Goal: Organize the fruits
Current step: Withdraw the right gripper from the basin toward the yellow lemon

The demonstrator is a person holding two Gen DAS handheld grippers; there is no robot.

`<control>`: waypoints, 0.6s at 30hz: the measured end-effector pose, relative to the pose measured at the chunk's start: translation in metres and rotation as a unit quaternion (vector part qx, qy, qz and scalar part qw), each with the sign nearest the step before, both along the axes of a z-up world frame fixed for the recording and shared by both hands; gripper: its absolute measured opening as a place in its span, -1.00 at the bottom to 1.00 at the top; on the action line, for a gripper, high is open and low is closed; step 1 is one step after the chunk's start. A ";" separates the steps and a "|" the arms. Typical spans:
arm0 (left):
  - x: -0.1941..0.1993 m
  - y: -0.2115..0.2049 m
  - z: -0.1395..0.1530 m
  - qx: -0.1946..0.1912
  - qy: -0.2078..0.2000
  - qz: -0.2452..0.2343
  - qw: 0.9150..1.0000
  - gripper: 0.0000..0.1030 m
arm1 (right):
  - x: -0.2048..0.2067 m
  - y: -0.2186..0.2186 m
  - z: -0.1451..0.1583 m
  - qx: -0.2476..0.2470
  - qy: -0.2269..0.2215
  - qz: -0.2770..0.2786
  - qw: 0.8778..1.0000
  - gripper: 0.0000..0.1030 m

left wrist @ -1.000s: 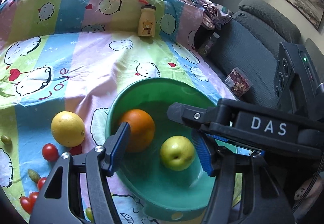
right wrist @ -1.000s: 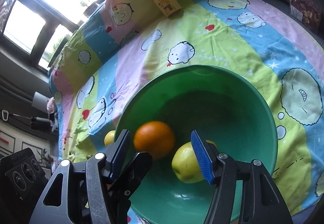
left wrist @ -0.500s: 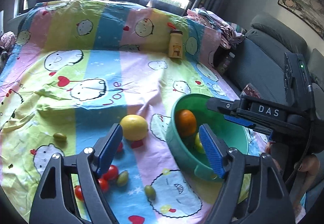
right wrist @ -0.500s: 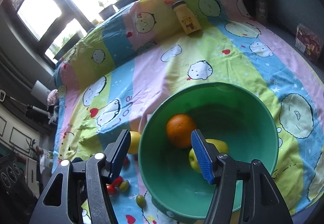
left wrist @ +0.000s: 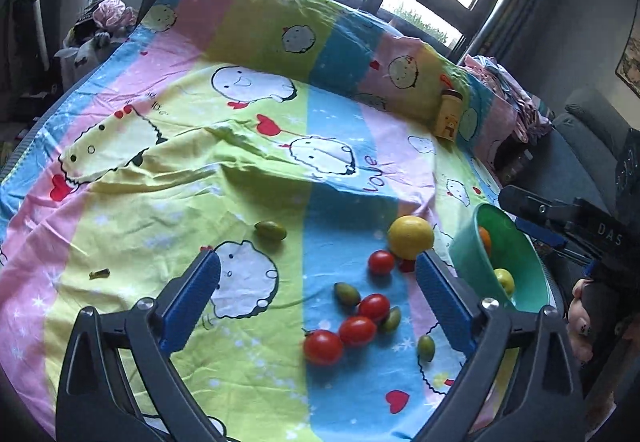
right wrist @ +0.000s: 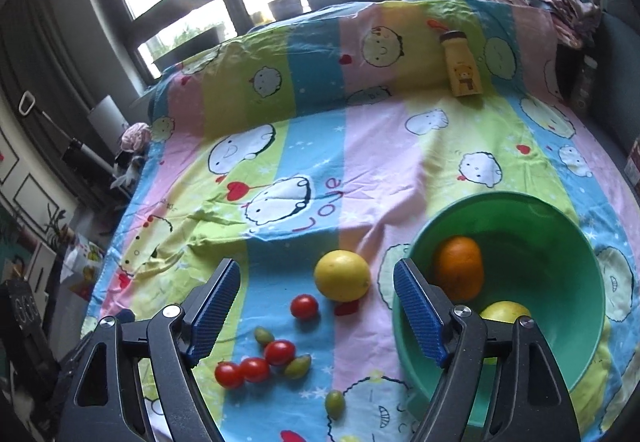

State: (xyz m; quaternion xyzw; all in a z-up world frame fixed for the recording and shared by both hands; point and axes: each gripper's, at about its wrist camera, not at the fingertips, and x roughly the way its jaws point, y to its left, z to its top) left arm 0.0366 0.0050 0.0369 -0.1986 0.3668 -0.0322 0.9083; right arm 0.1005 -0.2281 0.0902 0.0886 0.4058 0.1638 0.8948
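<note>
A green bowl (right wrist: 560, 254) stands on the cartoon bedsheet and holds an orange (right wrist: 459, 267) and a yellow-green apple (right wrist: 505, 311). It also shows in the left wrist view (left wrist: 472, 258). A yellow lemon (right wrist: 342, 275) (left wrist: 411, 236) lies just left of the bowl. Red cherry tomatoes (right wrist: 256, 361) (left wrist: 356, 328) and green olives (right wrist: 298, 365) lie scattered in front. One olive (left wrist: 271, 230) lies apart to the left. My left gripper (left wrist: 316, 302) is open and empty above the sheet. My right gripper (right wrist: 316, 306) is open and empty above the lemon and tomatoes, and shows in the left wrist view beside the bowl.
A yellow bear-print bottle (right wrist: 462, 68) stands at the back against the raised sheet. A grey sofa (left wrist: 576, 158) with folded clothes (left wrist: 516, 98) is on the right. Windows with plant pots run behind. A small green stem piece (left wrist: 99, 273) lies at the left.
Both grippers have pulled back and up away from the bowl and swung left. The loose lemon, tomatoes and olives are now in front of them. Both stayed open and empty.
</note>
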 end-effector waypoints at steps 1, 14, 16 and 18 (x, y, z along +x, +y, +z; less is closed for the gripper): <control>0.000 0.004 -0.005 -0.001 0.006 0.005 1.000 0.92 | 0.001 0.005 -0.003 -0.002 -0.001 0.005 1.000 0.57; -0.003 0.031 -0.024 0.018 0.041 0.057 0.997 0.92 | 0.030 0.052 -0.050 -0.064 0.056 -0.028 0.996 0.57; -0.003 0.030 -0.024 0.025 0.044 0.055 0.997 0.92 | 0.038 0.055 -0.058 -0.087 0.060 -0.045 0.993 0.57; -0.004 0.033 -0.024 0.030 0.044 0.062 0.997 0.92 | 0.045 0.060 -0.067 -0.108 0.064 -0.052 0.991 0.57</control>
